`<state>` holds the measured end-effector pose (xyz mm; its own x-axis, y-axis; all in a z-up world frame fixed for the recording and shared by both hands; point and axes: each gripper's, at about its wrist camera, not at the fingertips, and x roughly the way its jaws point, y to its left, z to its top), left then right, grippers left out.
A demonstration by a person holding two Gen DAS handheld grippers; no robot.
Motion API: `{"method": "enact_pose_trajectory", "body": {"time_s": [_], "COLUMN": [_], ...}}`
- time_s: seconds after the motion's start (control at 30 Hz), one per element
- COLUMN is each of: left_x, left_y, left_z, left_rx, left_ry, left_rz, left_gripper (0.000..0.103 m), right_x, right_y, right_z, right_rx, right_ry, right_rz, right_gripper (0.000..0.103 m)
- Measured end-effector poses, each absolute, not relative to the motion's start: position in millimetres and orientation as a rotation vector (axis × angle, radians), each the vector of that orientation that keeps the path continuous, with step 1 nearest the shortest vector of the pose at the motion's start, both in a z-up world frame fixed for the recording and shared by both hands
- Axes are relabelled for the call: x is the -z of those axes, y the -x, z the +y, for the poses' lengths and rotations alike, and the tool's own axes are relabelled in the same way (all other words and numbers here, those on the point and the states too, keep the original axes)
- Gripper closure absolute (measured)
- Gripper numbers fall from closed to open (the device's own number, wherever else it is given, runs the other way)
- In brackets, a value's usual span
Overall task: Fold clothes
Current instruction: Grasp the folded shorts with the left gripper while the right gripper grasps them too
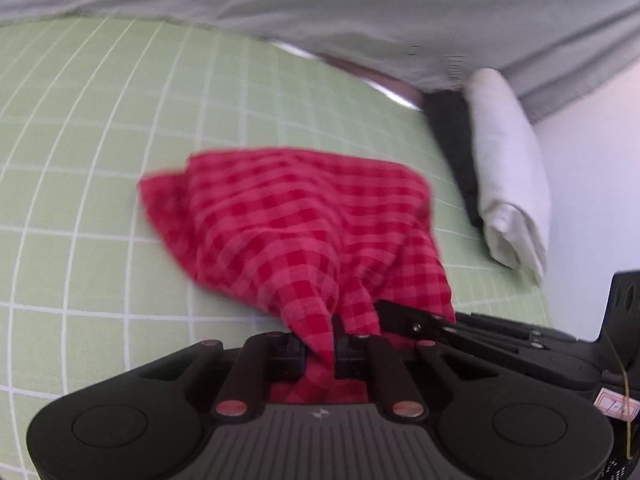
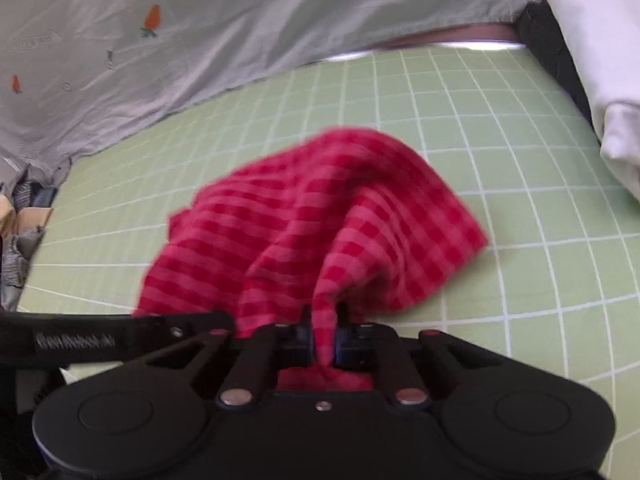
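A red checked cloth (image 1: 288, 220) lies bunched on the green grid mat (image 1: 80, 160). My left gripper (image 1: 320, 354) is shut on a pinched fold of it at the near edge. My right gripper (image 2: 322, 344) is shut on another fold of the same cloth (image 2: 320, 216), close beside the left one. The right gripper's fingers (image 1: 416, 320) show at the right of the left wrist view. The left gripper's finger (image 2: 120, 336) shows at the left of the right wrist view. The cloth rises from the mat toward both grippers.
A grey sheet with carrot prints (image 2: 160, 40) covers the far side. A rolled white towel (image 1: 508, 168) on a dark cloth (image 1: 452, 136) lies at the mat's right edge; it also shows in the right wrist view (image 2: 600, 60). Clutter (image 2: 20, 220) sits at the left.
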<state>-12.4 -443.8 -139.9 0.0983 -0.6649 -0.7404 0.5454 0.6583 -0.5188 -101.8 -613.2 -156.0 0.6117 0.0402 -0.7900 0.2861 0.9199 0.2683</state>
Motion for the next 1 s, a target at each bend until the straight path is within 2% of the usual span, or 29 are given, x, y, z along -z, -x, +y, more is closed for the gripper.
{"method": "enact_pose_trajectory", "body": {"time_s": [0.53, 0.77, 1.0], "left_x": [71.0, 30.8, -23.3], "left_y": [114.2, 140.5, 132.6], "left_z": [-500.5, -562.9, -657.6], "left_rx": [1.163, 1.166, 1.183], "left_ry": [0.016, 0.018, 0.084], "left_rz": [1.014, 0.878, 0.720], "left_gripper": [0.092, 0.092, 0.092], "right_x": [68.4, 39.8, -5.2], "right_y": [230.7, 253.3, 254.4], "right_z": [-625.7, -683.4, -770.0], "right_rx": [0.344, 0.321, 0.316], "right_ry": [-0.402, -0.375, -0.301], "right_rz": [0.718, 0.625, 0.460], "right_gripper": [0.096, 0.096, 0.096]}}
